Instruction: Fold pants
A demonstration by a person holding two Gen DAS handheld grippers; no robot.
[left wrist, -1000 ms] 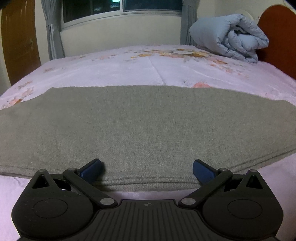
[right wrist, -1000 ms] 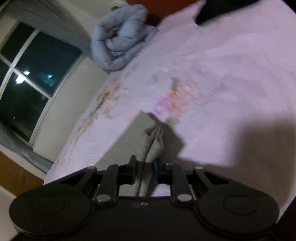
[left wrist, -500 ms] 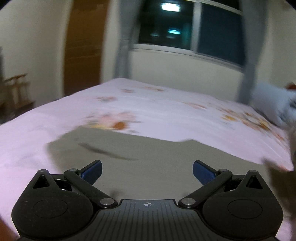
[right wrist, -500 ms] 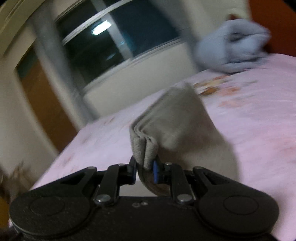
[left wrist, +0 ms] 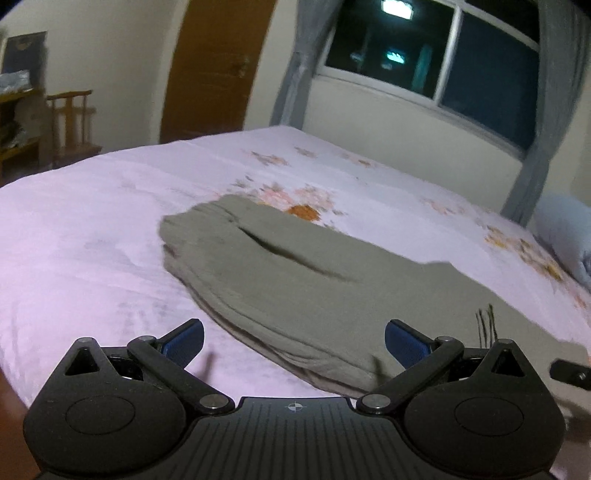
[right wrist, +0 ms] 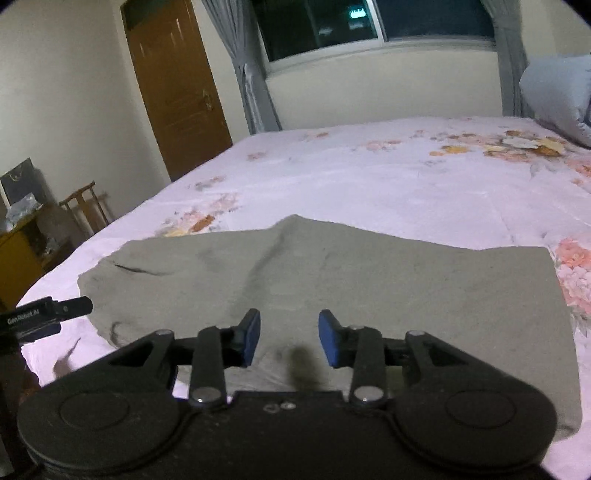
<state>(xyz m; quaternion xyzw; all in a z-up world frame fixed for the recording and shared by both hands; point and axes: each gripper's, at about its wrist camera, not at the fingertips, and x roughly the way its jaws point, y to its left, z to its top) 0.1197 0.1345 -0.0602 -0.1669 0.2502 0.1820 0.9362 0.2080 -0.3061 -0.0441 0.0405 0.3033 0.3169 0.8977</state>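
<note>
The grey-green pants [left wrist: 295,280] lie folded flat on the pink floral bed sheet [left wrist: 92,236]. In the right wrist view the pants [right wrist: 351,280] fill the near middle, with a slit pocket at their left end. My left gripper [left wrist: 294,341] is open and empty, just above the near folded edge of the pants. My right gripper [right wrist: 289,338] is open and empty, over the near part of the pants. The tip of the left gripper shows at the left edge of the right wrist view [right wrist: 48,314].
A rolled blue-grey duvet [right wrist: 557,96] lies at the head of the bed on the right. A wooden door [right wrist: 177,81], a dark window [right wrist: 369,22] with grey curtains, and a wooden chair [left wrist: 70,122] stand beyond the bed.
My right gripper carried the pants' end over to the left, laid it down and opened. My left gripper swung left toward the waistband end and stayed open.
</note>
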